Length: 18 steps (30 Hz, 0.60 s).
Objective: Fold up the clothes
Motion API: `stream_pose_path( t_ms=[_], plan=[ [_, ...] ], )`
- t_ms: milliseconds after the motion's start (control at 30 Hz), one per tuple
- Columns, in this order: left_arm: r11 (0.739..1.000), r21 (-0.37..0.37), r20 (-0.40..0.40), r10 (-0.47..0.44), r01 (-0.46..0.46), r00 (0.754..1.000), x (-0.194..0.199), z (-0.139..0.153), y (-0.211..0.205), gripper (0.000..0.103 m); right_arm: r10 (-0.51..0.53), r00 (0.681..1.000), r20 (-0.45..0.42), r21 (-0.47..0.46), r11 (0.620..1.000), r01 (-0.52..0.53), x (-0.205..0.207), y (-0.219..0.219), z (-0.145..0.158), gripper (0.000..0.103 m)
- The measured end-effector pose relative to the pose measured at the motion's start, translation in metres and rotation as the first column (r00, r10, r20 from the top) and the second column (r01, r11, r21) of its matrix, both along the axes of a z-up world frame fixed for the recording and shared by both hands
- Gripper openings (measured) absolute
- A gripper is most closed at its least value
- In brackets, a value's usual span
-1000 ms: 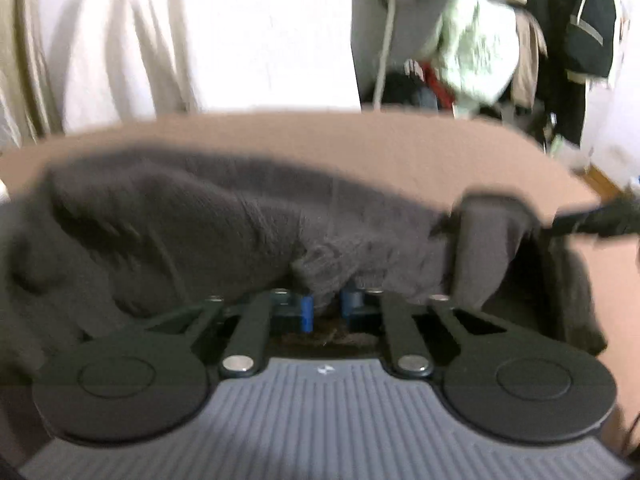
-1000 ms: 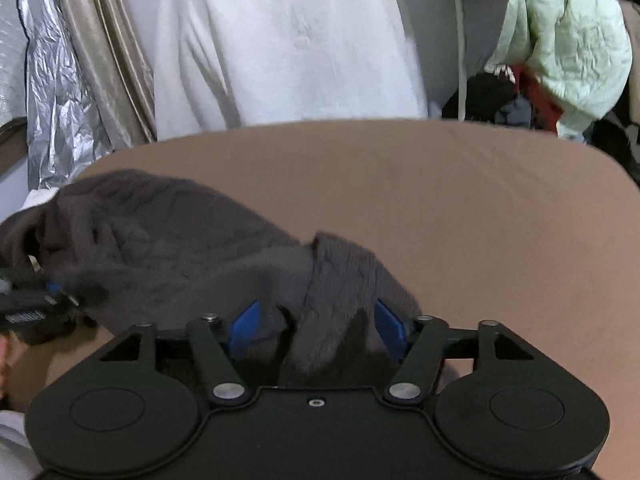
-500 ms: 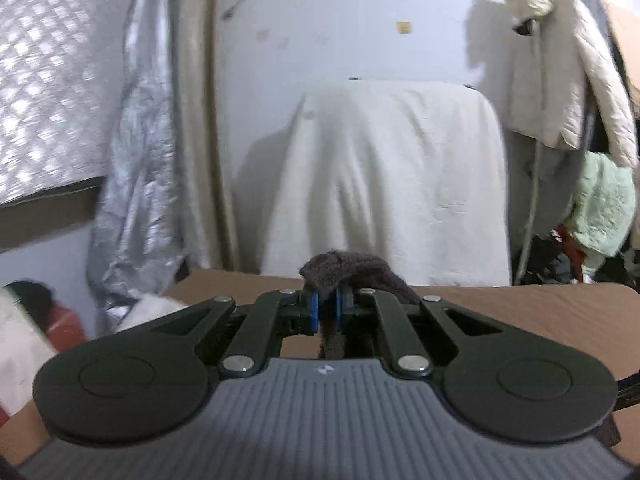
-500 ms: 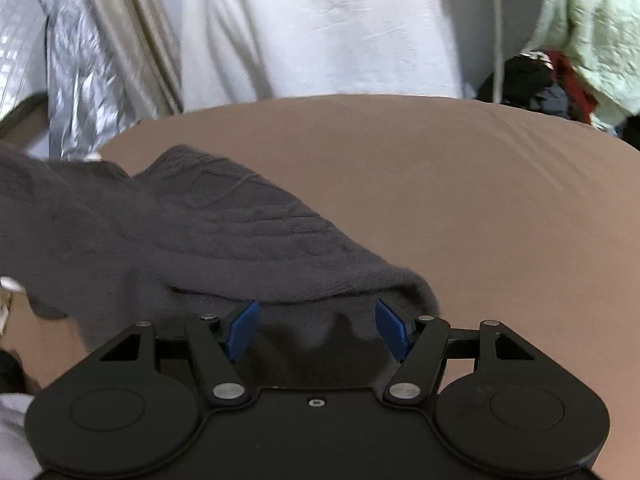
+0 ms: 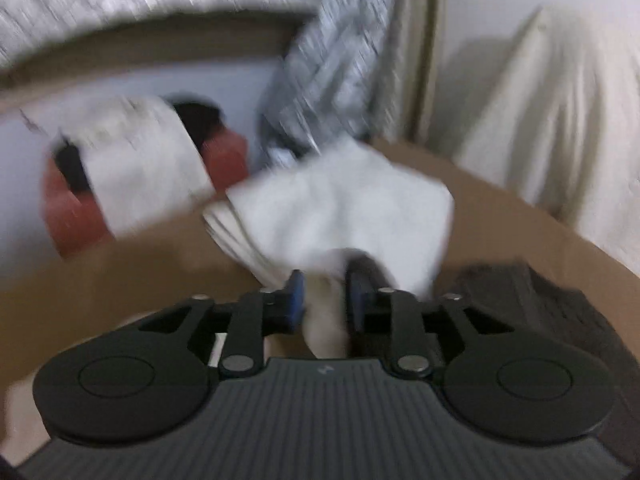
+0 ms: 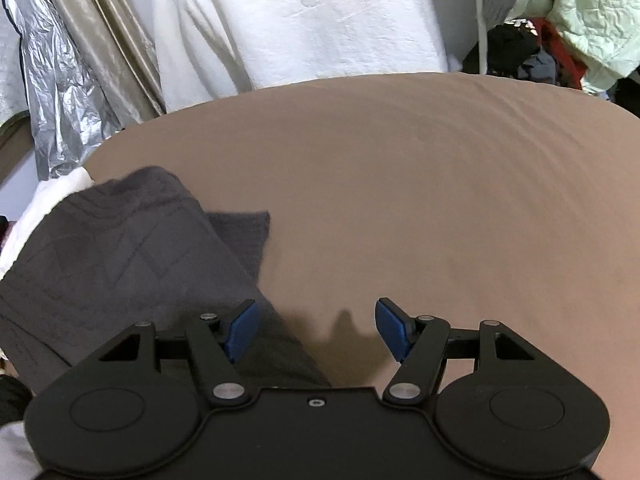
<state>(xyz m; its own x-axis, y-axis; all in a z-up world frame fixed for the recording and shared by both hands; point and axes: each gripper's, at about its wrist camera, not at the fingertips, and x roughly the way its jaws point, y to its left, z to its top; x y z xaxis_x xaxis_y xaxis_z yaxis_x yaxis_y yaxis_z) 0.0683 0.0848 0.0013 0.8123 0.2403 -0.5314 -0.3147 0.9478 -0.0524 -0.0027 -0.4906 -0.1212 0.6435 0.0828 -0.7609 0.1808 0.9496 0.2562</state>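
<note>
A dark grey knit sweater [image 6: 120, 260] lies folded on the brown sheet [image 6: 400, 180], at the left of the right wrist view. My right gripper [image 6: 316, 330] is open over bare sheet, nothing between its fingers, its left pad above the sweater's edge. In the blurred left wrist view, my left gripper [image 5: 325, 300] is opening over a folded white garment [image 5: 340, 208]. White fabric shows in the gap between its pads, and I cannot tell if they touch it. The grey sweater [image 5: 520, 292] lies to its right.
Behind the bed stand a white-draped chair [image 6: 300, 20], a silver foil curtain [image 6: 60, 80] and a heap of clothes [image 6: 560, 40]. A red item with white cloth over it [image 5: 132, 176] sits beyond the sheet's left edge.
My left gripper let go of the grey sweater, swung left to the white garment and parted its jaws. The sweater slid out from between my right gripper's fingers and now lies to its left.
</note>
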Motion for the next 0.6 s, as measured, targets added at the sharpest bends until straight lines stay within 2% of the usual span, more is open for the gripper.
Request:
stream_pose_path(
  t_ms=[33, 100, 133, 167, 233, 267, 333, 367, 467, 533, 600],
  plan=[
    [0.998, 0.061, 0.029, 0.015, -0.017, 0.999, -0.006, 0.007, -0.003, 0.051, 0.018, 1.0, -0.007, -0.008, 1.0, -0.018, 0.008, 0.002, 0.0, 0.07],
    [0.98, 0.2, 0.035, -0.006, -0.001, 0.999, -0.006, 0.015, -0.016, 0.063, 0.048, 0.999, -0.023, -0.009, 0.999, -0.048, 0.023, 0.008, -0.002, 0.07],
    [0.971, 0.237, 0.027, -0.011, 0.004, 1.0, 0.0, 0.019, -0.021, 0.064, 0.06, 0.998, -0.034, 0.009, 0.998, -0.06, 0.032, 0.012, -0.005, 0.07],
    [0.97, 0.24, 0.003, -0.033, 0.032, 0.999, 0.01, 0.022, -0.02, 0.065, 0.067, 0.997, -0.035, 0.023, 0.998, -0.066, 0.041, 0.016, -0.007, 0.07],
    [0.97, 0.17, -0.056, -0.168, 0.175, 0.984, 0.036, 0.021, -0.024, 0.065, 0.071, 0.997, -0.027, 0.05, 0.996, -0.069, 0.059, 0.027, -0.011, 0.07],
    [0.963, 0.112, -0.08, -0.237, 0.245, 0.968, 0.05, 0.019, -0.027, 0.066, 0.072, 0.997, -0.023, 0.068, 0.995, -0.07, 0.068, 0.032, -0.014, 0.07],
    [0.931, -0.024, -0.111, -0.365, 0.364, 0.925, 0.078, 0.009, -0.035, 0.067, 0.089, 0.996, -0.009, 0.129, 0.988, -0.087, 0.088, 0.044, -0.016, 0.07],
    [0.917, -0.091, -0.111, -0.397, 0.388, 0.911, 0.088, 0.002, -0.038, 0.067, 0.103, 0.995, 0.0, 0.157, 0.982, -0.102, 0.097, 0.05, -0.015, 0.07],
    [0.879, -0.282, -0.093, -0.424, 0.384, 0.901, 0.103, -0.032, -0.043, 0.069, 0.145, 0.989, 0.01, 0.281, 0.949, -0.142, 0.125, 0.061, -0.017, 0.075],
    [0.875, -0.299, -0.108, -0.429, 0.382, 0.897, 0.108, -0.052, -0.045, 0.069, 0.142, 0.99, 0.004, 0.313, 0.94, -0.136, 0.138, 0.069, -0.021, 0.076],
    [0.879, -0.27, -0.142, -0.439, 0.392, 0.887, 0.115, -0.069, -0.045, 0.069, 0.15, 0.989, -0.009, 0.321, 0.937, -0.139, 0.15, 0.079, -0.025, 0.076]
  ],
)
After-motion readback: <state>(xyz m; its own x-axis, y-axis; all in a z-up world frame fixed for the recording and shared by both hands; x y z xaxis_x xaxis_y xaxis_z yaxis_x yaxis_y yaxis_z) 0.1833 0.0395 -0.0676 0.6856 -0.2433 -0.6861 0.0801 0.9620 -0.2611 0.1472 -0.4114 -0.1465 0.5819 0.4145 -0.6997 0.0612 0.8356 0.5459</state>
